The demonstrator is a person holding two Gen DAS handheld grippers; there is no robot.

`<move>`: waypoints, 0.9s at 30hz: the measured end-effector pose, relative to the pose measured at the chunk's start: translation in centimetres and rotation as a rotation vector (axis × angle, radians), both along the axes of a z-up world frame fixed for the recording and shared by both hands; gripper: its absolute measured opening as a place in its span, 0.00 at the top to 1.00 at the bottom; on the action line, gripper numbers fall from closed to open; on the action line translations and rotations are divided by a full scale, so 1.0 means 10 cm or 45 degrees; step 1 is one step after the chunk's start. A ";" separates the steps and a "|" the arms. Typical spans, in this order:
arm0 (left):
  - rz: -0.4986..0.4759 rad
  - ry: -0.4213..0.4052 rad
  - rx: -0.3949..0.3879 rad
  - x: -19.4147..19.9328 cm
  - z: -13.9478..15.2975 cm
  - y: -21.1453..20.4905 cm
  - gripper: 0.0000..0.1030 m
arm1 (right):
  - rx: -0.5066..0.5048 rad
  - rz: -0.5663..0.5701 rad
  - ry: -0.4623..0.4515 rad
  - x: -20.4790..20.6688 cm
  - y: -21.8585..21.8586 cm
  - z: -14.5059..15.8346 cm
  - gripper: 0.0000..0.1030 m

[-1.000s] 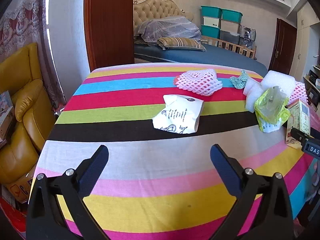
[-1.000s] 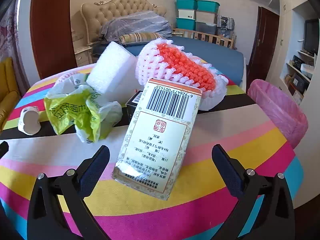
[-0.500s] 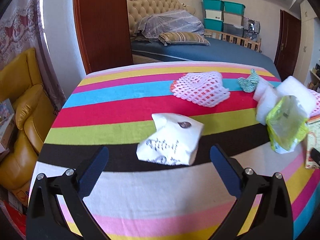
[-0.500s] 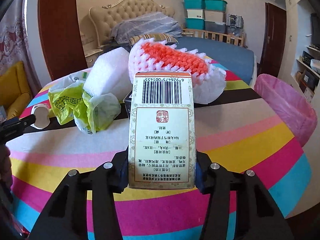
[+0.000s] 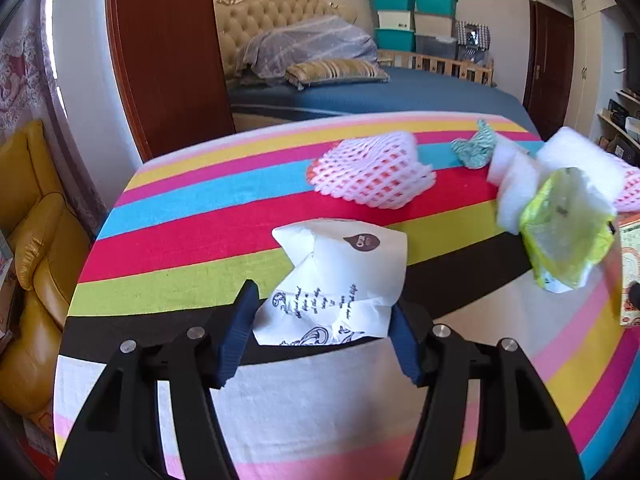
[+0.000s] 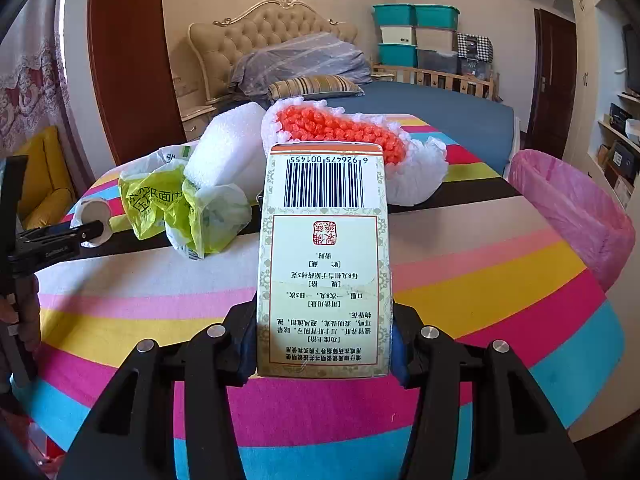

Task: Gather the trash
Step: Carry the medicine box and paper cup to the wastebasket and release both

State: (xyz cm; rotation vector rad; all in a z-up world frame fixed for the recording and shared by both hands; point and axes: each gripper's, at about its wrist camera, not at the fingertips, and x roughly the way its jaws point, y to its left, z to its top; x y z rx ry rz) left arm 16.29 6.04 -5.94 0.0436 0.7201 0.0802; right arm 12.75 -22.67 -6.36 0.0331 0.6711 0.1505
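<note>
The left gripper is closed on the near end of a crumpled white paper bag, its blue pads pressing both sides of the bag, which sits over the black and green stripes of the striped tablecloth. Beyond the bag lie a pink foam net, a small teal wrapper, white foam pieces and a green plastic bag, all grouped toward the right of the table. The right gripper is clamped on a cardboard box with a barcode at its top, held upright between the fingers and lifted in front of the table. Behind the box are the green plastic bag, a white foam block and an orange-and-white foam net. A bin lined with a pink bag stands just off the table's right edge.
</note>
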 end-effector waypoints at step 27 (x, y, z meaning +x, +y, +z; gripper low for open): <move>-0.368 -0.206 -0.059 -0.64 0.35 -1.11 0.41 | 0.026 -0.002 -0.132 -0.30 -0.23 0.22 0.53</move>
